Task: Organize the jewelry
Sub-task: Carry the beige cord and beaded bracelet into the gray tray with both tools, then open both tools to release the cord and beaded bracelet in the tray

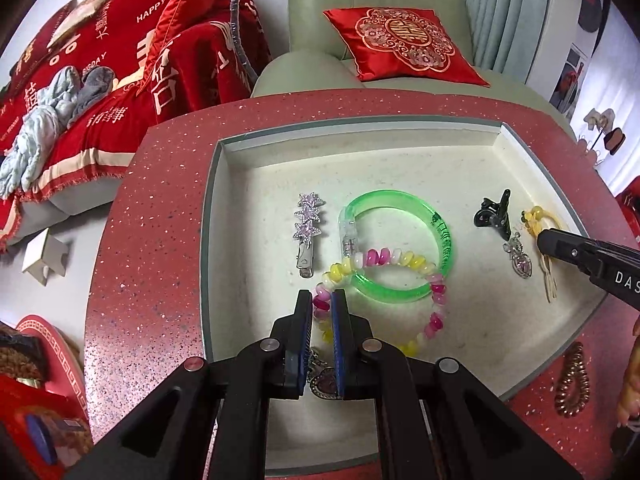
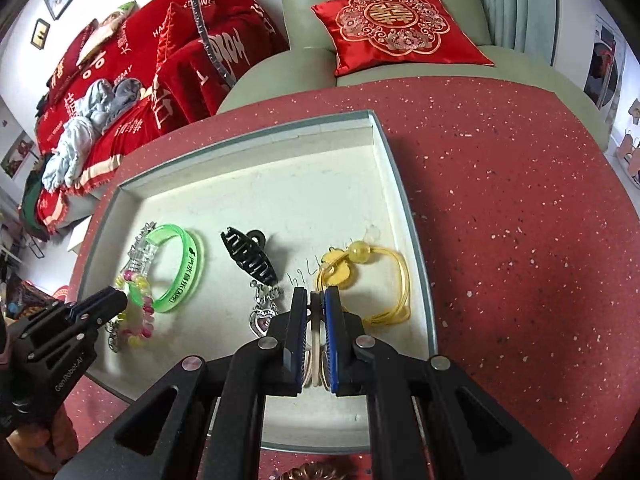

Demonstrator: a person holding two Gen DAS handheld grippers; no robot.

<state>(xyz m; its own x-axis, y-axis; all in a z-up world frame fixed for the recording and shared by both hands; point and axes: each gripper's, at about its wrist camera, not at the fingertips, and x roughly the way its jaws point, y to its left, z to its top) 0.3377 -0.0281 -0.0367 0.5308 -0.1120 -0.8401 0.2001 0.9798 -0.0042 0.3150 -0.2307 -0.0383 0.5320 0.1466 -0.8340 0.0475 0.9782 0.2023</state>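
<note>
Red speckled surface (image 2: 500, 200) carrying a shallow white tray (image 1: 360, 168), with a pale green sofa and a red embroidered cushion (image 1: 404, 42) behind, and red printed bedding at left. Inside the tray lie a star hair clip (image 1: 307, 232), a green bangle (image 1: 400, 248), a black claw clip (image 2: 248, 258), a heart pendant (image 2: 262, 312) and a yellow cord bracelet (image 2: 372, 280). The left tongs (image 1: 322, 312) stand nearly together, clamped on the beaded bracelet (image 1: 380, 280), which overlaps the green bangle. The right tongs (image 2: 316, 312) are closed on pale elastic bands (image 2: 314, 344), held just above the tray floor beside the yellow cord bracelet. Risk, as a judgement: lifting the beaded bracelet could drag the bangle it overlaps, or snag the dark charm lying under the left tongs. The thin bands could slip from the narrow grip on the right, or land tangled with the yellow cord and the pendant. A brown coil hair tie (image 1: 572, 384) lies outside the tray on the surface, not yet sorted.
</note>
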